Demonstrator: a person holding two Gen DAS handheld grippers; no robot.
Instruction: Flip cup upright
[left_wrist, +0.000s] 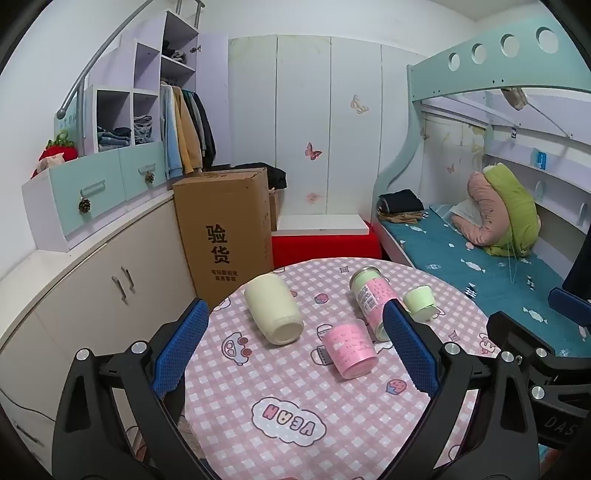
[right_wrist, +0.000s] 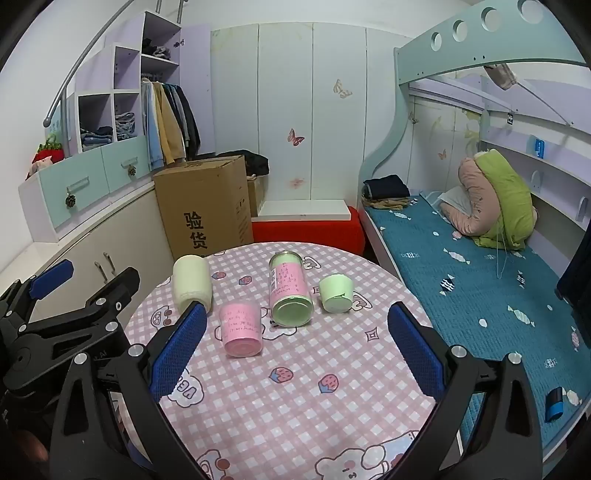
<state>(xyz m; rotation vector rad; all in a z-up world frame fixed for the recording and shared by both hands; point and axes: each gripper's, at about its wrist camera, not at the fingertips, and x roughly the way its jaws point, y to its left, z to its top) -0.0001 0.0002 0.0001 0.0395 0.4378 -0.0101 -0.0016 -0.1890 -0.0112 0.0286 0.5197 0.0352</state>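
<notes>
Several cups lie on their sides on a round table with a pink checked cloth (left_wrist: 295, 406) (right_wrist: 314, 406). A cream cup (left_wrist: 273, 310) (right_wrist: 192, 282) lies at the left. A small pink cup (left_wrist: 351, 349) (right_wrist: 241, 328) lies in the middle. A tall pink and green cup (left_wrist: 373, 299) (right_wrist: 290, 290) lies beside it. A small green cup (left_wrist: 419, 302) (right_wrist: 335, 293) lies at the right. My left gripper (left_wrist: 295, 350) is open and empty, short of the cups. My right gripper (right_wrist: 295, 350) is open and empty, short of the pink cup.
A cardboard box (left_wrist: 225, 229) stands beyond the table's far left edge. A red stool with a white board (left_wrist: 325, 240) is behind the table. A bunk bed (left_wrist: 480, 251) runs along the right, low cabinets (left_wrist: 92, 288) along the left.
</notes>
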